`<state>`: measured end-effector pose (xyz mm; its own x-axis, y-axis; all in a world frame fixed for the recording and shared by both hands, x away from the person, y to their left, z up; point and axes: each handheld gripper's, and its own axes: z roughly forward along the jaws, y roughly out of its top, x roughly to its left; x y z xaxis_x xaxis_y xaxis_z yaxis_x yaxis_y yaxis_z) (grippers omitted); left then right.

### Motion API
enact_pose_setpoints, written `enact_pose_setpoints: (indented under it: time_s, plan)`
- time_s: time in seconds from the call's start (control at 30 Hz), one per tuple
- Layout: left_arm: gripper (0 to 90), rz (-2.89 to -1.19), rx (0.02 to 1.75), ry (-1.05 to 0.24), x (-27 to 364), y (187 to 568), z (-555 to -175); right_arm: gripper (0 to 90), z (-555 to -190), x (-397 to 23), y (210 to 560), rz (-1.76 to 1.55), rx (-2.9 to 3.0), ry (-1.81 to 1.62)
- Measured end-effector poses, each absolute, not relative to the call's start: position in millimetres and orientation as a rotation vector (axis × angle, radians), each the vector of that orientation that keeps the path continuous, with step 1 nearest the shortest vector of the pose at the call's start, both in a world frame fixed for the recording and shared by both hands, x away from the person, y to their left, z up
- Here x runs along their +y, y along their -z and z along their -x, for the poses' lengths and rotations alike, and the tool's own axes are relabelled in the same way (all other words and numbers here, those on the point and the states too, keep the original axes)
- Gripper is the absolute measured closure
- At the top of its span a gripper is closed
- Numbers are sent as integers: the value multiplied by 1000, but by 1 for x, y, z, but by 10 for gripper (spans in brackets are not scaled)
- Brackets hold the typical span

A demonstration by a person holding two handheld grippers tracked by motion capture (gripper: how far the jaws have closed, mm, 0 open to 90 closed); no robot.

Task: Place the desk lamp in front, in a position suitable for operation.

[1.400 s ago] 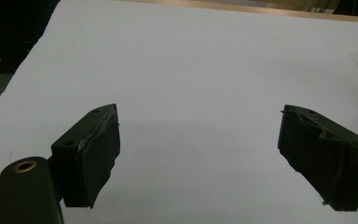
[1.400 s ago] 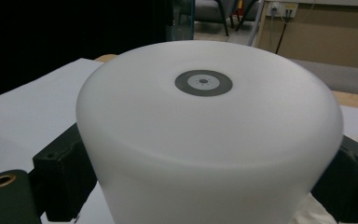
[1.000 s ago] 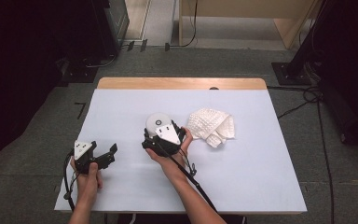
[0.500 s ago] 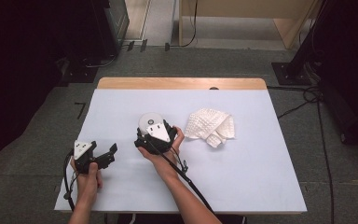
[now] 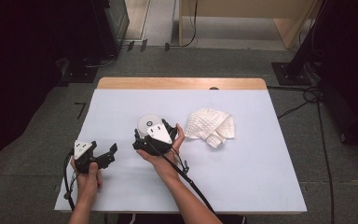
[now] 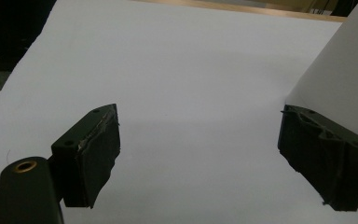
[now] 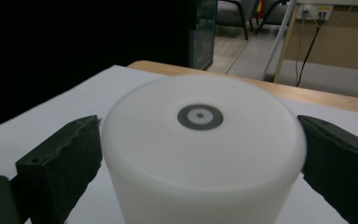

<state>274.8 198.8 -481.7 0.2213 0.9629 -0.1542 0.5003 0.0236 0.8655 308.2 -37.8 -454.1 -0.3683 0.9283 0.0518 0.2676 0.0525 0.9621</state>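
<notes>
The squat white plastic cylinder (image 5: 147,123) stands upright on the white table (image 5: 261,177), a little left of centre, with its long axis straight up. It sits squarely between the two black jaws of my right gripper (image 5: 154,133), one jaw on each side of its round wall. In the right gripper view the cylinder (image 7: 200,154) is dead ahead and very close. Those jaws have just been opening with the cylinder between them. Both pads lie right at its wall, but I cannot tell whether they are pressing on it or only resting beside it.

My left gripper (image 5: 108,153) hangs near the front left of the table, well apart from the cylinder. Its jaws stand wide with only bare tabletop between them. The right hand is plainly the nearer one for any lift or pull-back.

A crumpled white waffle-weave cloth (image 5: 212,126) lies near the cylinder, on its right.

I can read no brand or lettering. The cylinder's top bears only a dark grey ring with a small dot at its centre. The marks on the gripper's grey plate are too small to read
</notes>
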Motion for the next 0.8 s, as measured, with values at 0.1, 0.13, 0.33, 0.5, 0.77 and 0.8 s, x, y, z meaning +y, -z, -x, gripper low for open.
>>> enact_pose_setpoints:
  time_s: [0.1, 0.13, 0.33, 0.5, 0.77, 0.8]
  plan:
    - [137, -1606, 1406, -656, 199, 482, -275, 26, -304, -40, 448, -1194, 1701, -1359]
    - [137, -1605, 1407, -657, 198, 482, -275, 26, -300, -44, 442, -1174, 1700, -1373]
    - [137, -1610, 1407, -662, 198, 482, -275, 26, -286, -60, 424, -1135, 1670, -1414]
    - [137, -1619, 1405, -668, 197, 482, -275, 32, -279, -82, 409, -1135, 1626, -1435]
    - [138, -1625, 1406, -668, 197, 482, -275, 51, -282, -130, 396, -1148, 1533, -1382]
    - [137, -1622, 1406, -668, 197, 482, -275, 56, -284, -143, 395, -1159, 1515, -1362]
